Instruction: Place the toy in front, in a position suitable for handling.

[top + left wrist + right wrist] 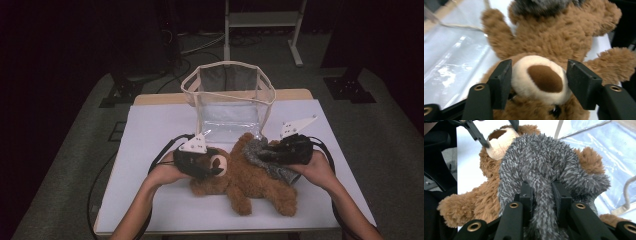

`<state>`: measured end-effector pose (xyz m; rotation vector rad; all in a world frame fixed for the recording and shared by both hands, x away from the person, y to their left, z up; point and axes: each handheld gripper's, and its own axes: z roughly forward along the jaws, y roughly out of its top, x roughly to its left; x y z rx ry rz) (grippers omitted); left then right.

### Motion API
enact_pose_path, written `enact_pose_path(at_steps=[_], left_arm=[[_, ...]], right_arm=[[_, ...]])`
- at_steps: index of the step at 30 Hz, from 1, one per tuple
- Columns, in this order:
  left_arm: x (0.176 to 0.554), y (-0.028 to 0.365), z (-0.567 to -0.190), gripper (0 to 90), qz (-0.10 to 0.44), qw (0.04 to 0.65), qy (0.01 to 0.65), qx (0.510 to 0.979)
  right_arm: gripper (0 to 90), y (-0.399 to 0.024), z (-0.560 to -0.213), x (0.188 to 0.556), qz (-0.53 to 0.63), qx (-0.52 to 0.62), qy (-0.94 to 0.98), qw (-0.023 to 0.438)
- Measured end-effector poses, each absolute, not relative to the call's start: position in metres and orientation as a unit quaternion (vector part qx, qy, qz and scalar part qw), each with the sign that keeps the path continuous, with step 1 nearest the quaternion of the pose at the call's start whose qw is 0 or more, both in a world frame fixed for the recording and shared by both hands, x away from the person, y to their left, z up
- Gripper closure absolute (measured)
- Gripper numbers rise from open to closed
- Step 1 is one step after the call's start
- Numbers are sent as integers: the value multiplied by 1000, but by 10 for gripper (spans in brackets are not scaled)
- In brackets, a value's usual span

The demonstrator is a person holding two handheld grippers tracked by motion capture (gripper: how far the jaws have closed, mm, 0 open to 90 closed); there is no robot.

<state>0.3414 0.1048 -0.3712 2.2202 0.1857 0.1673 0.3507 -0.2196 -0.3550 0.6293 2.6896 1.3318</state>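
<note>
A brown teddy bear (250,182) lies on its back on the white table cover (150,150), with a grey fuzzy scarf (277,171) draped over its chest. My left gripper (218,167) has its two jaws on either side of the bear's cream muzzle (541,77), and the pads touch the plush. My right gripper (263,153) is shut on a strand of the grey scarf (541,157), which runs up between its jaws and over the bear (474,200). The left gripper's jaws also appear by the muzzle (499,142) at the top of the right gripper view.
A clear plastic bag with a beige rim (227,65) stands open just behind the bear, and its clear wall (454,57) lies close to the bear's arm. Both forearms come in from the table's front edge. Black cables (165,150) trail from the grippers.
</note>
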Motion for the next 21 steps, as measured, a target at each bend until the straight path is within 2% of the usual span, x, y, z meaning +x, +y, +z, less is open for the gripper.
enact_pose_path(at_steps=[6, 11, 14, 18, 21], left_arm=[[336, 101, -373, 398, 61, 427, 66, 900], [325, 105, -375, 408, 56, 416, 52, 906], [320, 107, -375, 414, 55, 418, 48, 905], [317, 108, -375, 414, 53, 423, 46, 904], [319, 109, -368, 420, 54, 433, 49, 898]], right_arm=[[725, -193, -344, 352, 422, 180, 887, 44], [724, -148, -356, 357, 384, 138, 913, 27], [725, -156, -350, 354, 385, 142, 911, 26], [725, -189, -345, 353, 397, 176, 900, 42], [725, -206, -349, 353, 409, 201, 890, 34]])
